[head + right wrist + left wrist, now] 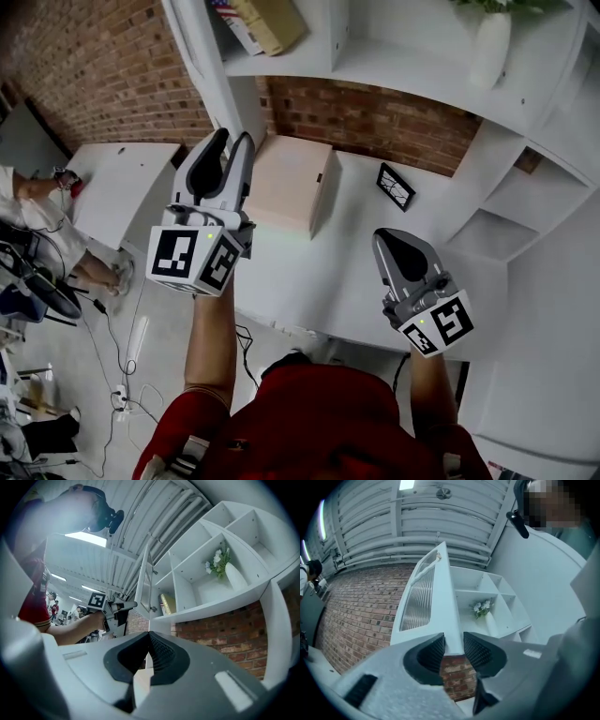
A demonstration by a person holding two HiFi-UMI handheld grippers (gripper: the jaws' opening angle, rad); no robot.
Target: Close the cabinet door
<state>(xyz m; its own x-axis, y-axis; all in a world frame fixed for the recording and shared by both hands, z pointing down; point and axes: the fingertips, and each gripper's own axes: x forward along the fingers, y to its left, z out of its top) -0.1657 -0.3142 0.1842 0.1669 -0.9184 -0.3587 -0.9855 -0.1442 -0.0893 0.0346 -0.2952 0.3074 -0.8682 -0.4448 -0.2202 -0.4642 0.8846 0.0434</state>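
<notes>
The white cabinet door (200, 61) with a ribbed glass pane (415, 602) stands swung out from the shelf unit (394, 56). My left gripper (232, 139) reaches up to the door's lower edge. In the left gripper view its jaws (453, 648) stand wide apart, and the door's edge (452, 634) shows in the gap between the pads. My right gripper (386, 236) hangs lower over the white table, shut with nothing in it (149, 637). In the right gripper view the door (143, 581) is edge-on, and the left gripper (117, 609) is beside it.
A beige box (291, 183) and a small black frame (396, 186) lie on the white table (337, 281) below the shelves. A white vase with flowers (489, 47) and books (267, 23) stand in the shelves. Brick wall behind. A person (28, 192) and cables are at the left.
</notes>
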